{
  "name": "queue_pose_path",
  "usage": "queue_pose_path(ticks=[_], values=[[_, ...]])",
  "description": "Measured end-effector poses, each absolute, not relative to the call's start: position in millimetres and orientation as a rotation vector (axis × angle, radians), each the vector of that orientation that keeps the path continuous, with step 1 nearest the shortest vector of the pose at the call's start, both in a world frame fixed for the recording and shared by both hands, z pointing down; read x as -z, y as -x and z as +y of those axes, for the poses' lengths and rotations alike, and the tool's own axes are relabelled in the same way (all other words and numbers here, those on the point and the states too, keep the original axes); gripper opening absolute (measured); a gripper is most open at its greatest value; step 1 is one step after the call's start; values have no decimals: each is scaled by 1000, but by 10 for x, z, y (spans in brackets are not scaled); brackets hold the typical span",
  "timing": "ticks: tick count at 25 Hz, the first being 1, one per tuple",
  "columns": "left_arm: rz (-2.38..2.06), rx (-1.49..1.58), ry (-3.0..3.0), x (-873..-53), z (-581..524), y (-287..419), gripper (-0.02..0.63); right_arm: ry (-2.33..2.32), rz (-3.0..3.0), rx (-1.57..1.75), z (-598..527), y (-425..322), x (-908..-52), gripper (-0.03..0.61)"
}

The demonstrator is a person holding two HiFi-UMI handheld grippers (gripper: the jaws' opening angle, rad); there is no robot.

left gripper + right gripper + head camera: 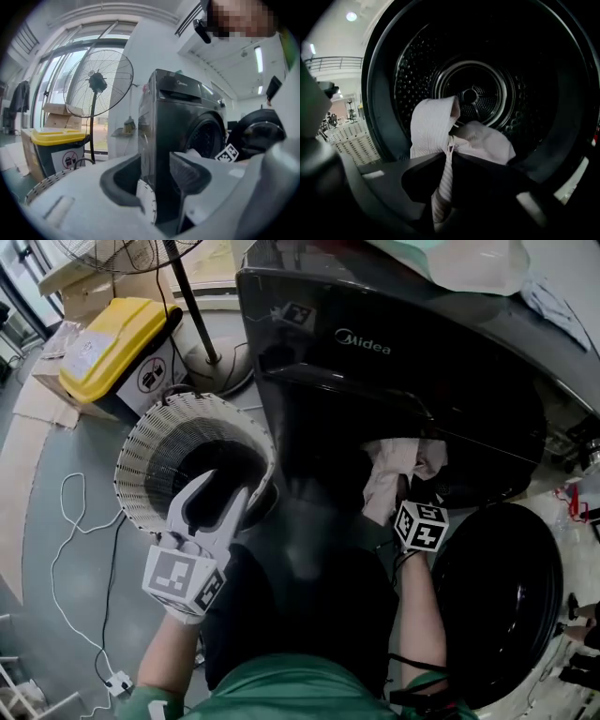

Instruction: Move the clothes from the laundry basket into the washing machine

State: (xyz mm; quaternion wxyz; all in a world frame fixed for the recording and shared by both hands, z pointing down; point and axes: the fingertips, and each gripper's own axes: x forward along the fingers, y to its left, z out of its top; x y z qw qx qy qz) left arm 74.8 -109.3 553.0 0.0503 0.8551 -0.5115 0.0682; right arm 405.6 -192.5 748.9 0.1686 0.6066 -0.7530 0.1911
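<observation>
My right gripper (412, 491) is shut on a pale pink striped garment (389, 470) at the mouth of the dark front-loading washing machine (375, 343). In the right gripper view the cloth (436, 122) is pinched between the jaws (449, 150) and bunches ahead of them, in front of the steel drum (473, 93). My left gripper (223, 488) hangs open over the round white laundry basket (150, 451), with nothing between its fingers (185, 176). The basket's inside looks dark; I cannot tell what lies in it.
The washer's round door (502, 596) stands swung open at the lower right. A yellow-lidded bin (112, 348) and a fan's pole (192, 306) stand beyond the basket. A white cable (70, 549) trails over the floor at left. Pale cloth (469, 263) lies on top of the machine.
</observation>
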Motion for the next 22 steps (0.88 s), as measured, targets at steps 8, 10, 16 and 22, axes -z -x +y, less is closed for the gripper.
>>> queue_pose_path(ticks=[8, 10, 16, 22], values=[[-1631, -206, -2569, -5411, -963, -551, 189, -1921, -2216, -237, -2914, -4230, -6528, 26], [-1642, -214, -2560, -5424, -935, -503, 189, -1958, -2163, -187, -3075, -4266, -6516, 31], [-1652, -230, -2558, -5437, -907, -457, 189, -1879, -2117, -314, -2972, -4219, -6904, 140], [-1618, -221, -2596, -5409, -930, -555, 189, -1880, -2114, -311, -2628, -4190, -6973, 140]])
